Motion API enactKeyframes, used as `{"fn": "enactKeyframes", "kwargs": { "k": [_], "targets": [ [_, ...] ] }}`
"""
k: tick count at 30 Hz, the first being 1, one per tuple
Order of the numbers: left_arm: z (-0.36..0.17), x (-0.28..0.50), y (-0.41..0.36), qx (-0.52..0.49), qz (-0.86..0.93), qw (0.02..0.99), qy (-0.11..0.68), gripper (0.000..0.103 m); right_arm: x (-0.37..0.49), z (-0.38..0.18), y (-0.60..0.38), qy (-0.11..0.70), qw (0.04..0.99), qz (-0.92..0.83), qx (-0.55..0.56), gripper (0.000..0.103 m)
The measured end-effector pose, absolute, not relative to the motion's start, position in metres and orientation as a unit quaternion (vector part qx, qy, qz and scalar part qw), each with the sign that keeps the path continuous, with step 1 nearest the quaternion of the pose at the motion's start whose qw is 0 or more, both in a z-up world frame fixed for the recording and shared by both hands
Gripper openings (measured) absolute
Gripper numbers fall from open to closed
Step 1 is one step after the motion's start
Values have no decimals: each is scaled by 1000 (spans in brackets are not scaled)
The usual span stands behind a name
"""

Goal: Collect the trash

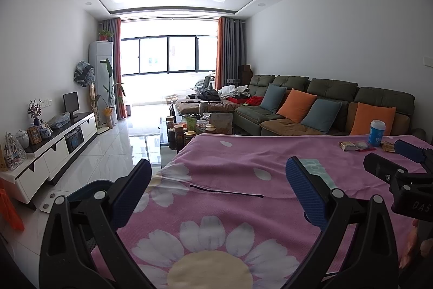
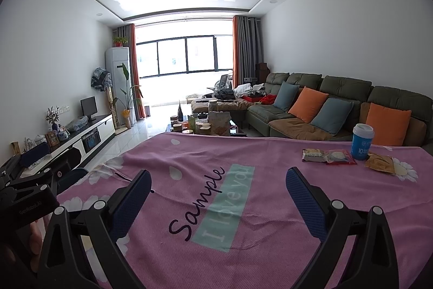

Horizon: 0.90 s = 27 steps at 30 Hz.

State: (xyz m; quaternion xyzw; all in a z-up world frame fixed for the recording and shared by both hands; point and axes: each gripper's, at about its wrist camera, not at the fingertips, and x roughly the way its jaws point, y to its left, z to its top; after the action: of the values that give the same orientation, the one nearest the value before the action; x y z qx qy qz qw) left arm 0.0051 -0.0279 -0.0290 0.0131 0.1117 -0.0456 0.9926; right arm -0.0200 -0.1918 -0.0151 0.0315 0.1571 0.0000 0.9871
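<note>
Left gripper [image 1: 217, 190] is spread wide and empty over the pink flowered cloth [image 1: 243, 153], and the right gripper [image 2: 217, 194] is spread just as wide, also empty, above the printed "Sample / I love you" patch [image 2: 230, 207]. Each view catches the other tool: the right one shows at the right edge of the left wrist view, the left one at the left edge of the right wrist view. Trash sits in a cluster at the far right of the cloth, well apart from both grippers: blue cup [image 2: 362, 141] with a white lid, upright; pale snack packet [image 2: 314, 155] and red-edged clear packet [image 2: 339, 156] touching side by side left of the cup; brown wrapper [image 2: 380, 164] just right of it. Right wrist view shows the wrappers clearly; in the left view they are small and partly hidden behind the right tool. Only the left view shows a dark blue bin rim [image 1: 89, 187] beside the cloth's left edge, behind the left finger. Cloth between grippers and trash is bare. The far edge meets a cluttered coffee table [image 1: 194, 126]; the sofa [image 2: 338, 99] lies behind the trash.
</note>
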Motion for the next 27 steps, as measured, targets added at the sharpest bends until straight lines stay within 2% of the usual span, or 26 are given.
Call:
{"fn": "enactKeyframes", "kwargs": {
  "k": [27],
  "targets": [
    [-28,8,-26,14,-47,992,113,98,-22,-15,-191,157,987,-2,32,96]
  ]
}}
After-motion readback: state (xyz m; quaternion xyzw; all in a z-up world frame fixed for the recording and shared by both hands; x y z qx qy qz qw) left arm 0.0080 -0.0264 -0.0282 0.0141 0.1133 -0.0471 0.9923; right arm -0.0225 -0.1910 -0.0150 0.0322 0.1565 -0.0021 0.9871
